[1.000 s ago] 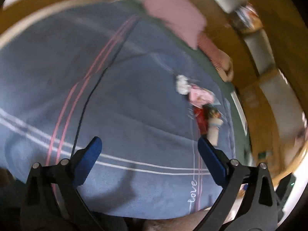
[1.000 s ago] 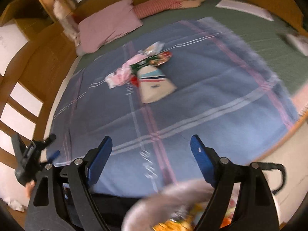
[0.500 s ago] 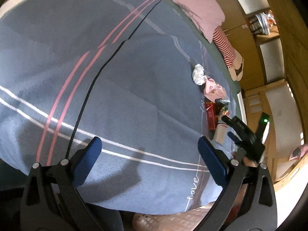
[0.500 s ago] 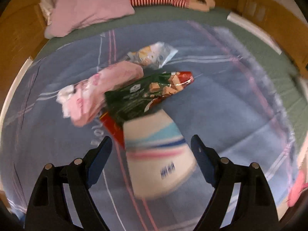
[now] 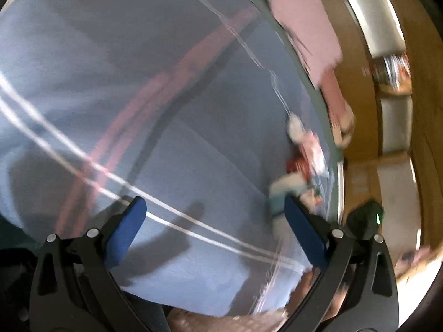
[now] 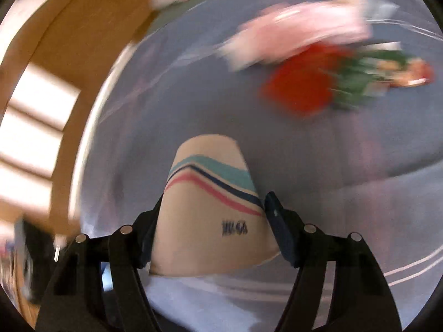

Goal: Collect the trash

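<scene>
The right gripper (image 6: 211, 215) has swept in over the blue striped blanket (image 6: 193, 96) and now has the beige paper cup with teal, navy and pink stripes (image 6: 210, 202) between its jaws; a second ago the cup lay well ahead of it, in the middle of the frame. Its jaws have just been closing around the cup. The left pad sits against the cup's side and the right pad looks to be just at its edge, though blur makes firm contact hard to confirm. The cup lies on its side at bottom centre of the right wrist view.

The rest of the trash, a pink wrapper (image 6: 304, 33), a red packet (image 6: 299, 85) and a green snack bag (image 6: 368, 80), stays on the blanket at upper right, still to be collected.

The left gripper (image 5: 213, 213) hangs wide open and empty over the blanket, having drifted lower; the cup shows just beside its right finger.

I judge the cup grasp nearly complete, with lifting next.
</scene>
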The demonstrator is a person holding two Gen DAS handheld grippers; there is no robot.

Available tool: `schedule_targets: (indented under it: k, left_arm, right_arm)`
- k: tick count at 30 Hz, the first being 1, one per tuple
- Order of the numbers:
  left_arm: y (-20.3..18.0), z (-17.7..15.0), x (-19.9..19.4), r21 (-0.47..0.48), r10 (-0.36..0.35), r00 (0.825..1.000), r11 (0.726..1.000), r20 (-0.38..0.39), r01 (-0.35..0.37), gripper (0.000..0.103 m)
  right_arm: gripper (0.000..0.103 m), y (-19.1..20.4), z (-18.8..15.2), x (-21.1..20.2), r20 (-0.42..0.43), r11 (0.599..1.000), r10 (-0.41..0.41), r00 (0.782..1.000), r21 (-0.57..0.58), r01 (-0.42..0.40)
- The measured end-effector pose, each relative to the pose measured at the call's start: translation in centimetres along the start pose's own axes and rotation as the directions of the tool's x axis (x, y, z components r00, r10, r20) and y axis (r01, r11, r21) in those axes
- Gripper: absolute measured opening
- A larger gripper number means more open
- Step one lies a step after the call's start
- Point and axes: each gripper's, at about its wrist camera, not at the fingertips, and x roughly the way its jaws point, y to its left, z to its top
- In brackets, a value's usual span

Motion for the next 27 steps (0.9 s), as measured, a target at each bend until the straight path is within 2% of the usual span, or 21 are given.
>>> schedule_targets:
  k: [3,6,7,8,9,10,12,17,20,21,23,25,27]
  left_arm:
    - [1.7,0.9,-0.8,-0.061,0.050,0.998,0.997,0.035,-0.047,0.099]
    - [2.6,1.7,-0.9,-0.097,0.065,0.997,0.993,0.028,-0.062,0.099]
    - [2.6,1.9,-0.8,-0.099,0.065,0.998,0.993,0.022,-0.063,0.099]
    - [2.5,2.0,-0.6,-0.093,0.065,0.998,0.994,0.017,-0.063,0.099]
    - [2.3,1.9,-0.5,-0.084,0.063,0.998,0.995,0.012,-0.062,0.099]
    - [1.8,1.8,-0.3,-0.067,0.061,0.998,0.996,-0.001,-0.061,0.099]
    - [1.3,1.5,0.3,-0.042,0.052,0.998,0.998,-0.024,-0.053,0.099]
    - [0.4,1.0,1.4,0.000,0.046,0.996,0.999,-0.078,-0.046,0.099]
    - [0.2,1.1,1.9,0.001,0.052,0.994,0.999,-0.092,-0.053,0.099]
    - [0.2,1.0,2.1,-0.001,0.055,0.994,0.998,-0.095,-0.055,0.099]
    - [0.2,1.1,2.3,-0.007,0.057,0.993,0.998,-0.099,-0.058,0.099]
    - [0.3,1.2,2.2,-0.009,0.057,0.994,0.998,-0.094,-0.058,0.099]
    - [0.3,1.2,2.1,-0.014,0.059,0.995,0.998,-0.086,-0.060,0.099]
  right_arm:
    - [0.071,3.2,-0.4,0.5,-0.051,0.991,0.085,0.995,-0.097,-0.090]
    - [0.084,3.6,-0.1,-1.4,0.034,0.991,0.097,0.995,-0.099,-0.093]
    - [0.085,3.0,0.6,-2.4,0.097,0.995,0.063,0.993,-0.082,-0.056]
    - [0.085,2.3,1.2,-3.1,0.146,0.998,-0.014,0.989,-0.055,0.022]
    - [0.085,1.0,2.4,-3.5,0.182,0.987,-0.156,0.971,0.004,0.158]
    - [0.085,0.4,2.7,-3.4,0.187,0.976,-0.216,0.958,0.035,0.213]
    - [0.085,-2.6,4.5,-3.0,0.184,0.934,-0.350,0.919,0.144,0.327]
    - [0.085,-6.6,5.8,-1.7,0.178,0.890,-0.418,0.891,0.278,0.362]
    - [0.085,-7.0,6.4,-0.9,0.183,0.866,-0.475,0.861,0.272,0.420]
    - [0.083,-6.6,6.2,-0.8,0.201,0.859,-0.498,0.843,0.245,0.449]
    - [0.067,-6.8,5.5,-0.7,0.223,0.858,-0.508,0.832,0.220,0.464]
    - [0.057,-7.1,5.4,-0.8,0.219,0.863,-0.501,0.837,0.194,0.466]
    - [0.052,-6.8,5.6,-0.4,0.190,0.877,-0.478,0.857,0.148,0.457]
